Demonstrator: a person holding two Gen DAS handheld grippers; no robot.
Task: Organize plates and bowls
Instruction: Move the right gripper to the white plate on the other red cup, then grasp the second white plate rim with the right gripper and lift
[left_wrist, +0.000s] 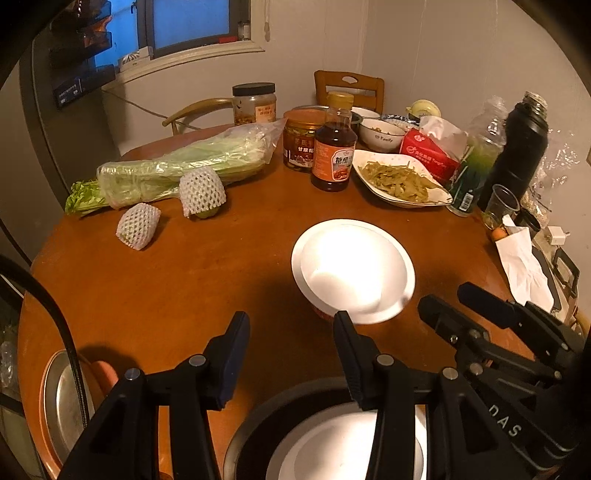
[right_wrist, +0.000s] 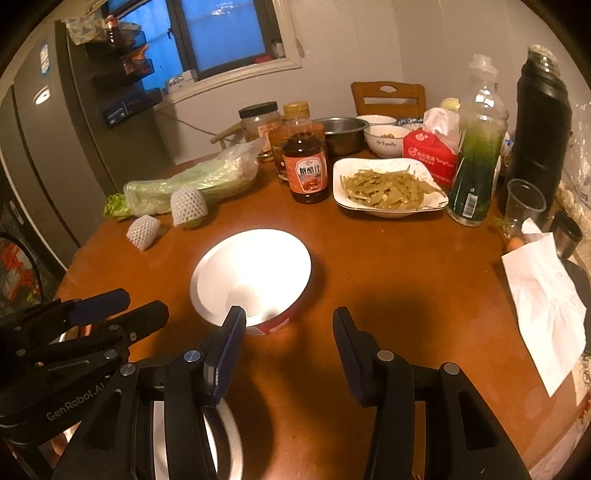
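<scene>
I have both claws spread wide and gripping nothing. My left gripper (left_wrist: 291, 332) hangs low in frame, over a dark-rimmed white plate (left_wrist: 332, 443) at the bottom edge. The white bowl (left_wrist: 352, 269) (red underneath) sits mid-frame on the wooden table (left_wrist: 184, 288). My right gripper (right_wrist: 290, 328) hovers just before that bowl (right_wrist: 253, 275). A dish of greens (right_wrist: 388, 186) lies upper right.

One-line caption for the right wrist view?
Open right tool hovers over the round wooden table, its left finger before a white bowl; the left tool alongside.
</scene>
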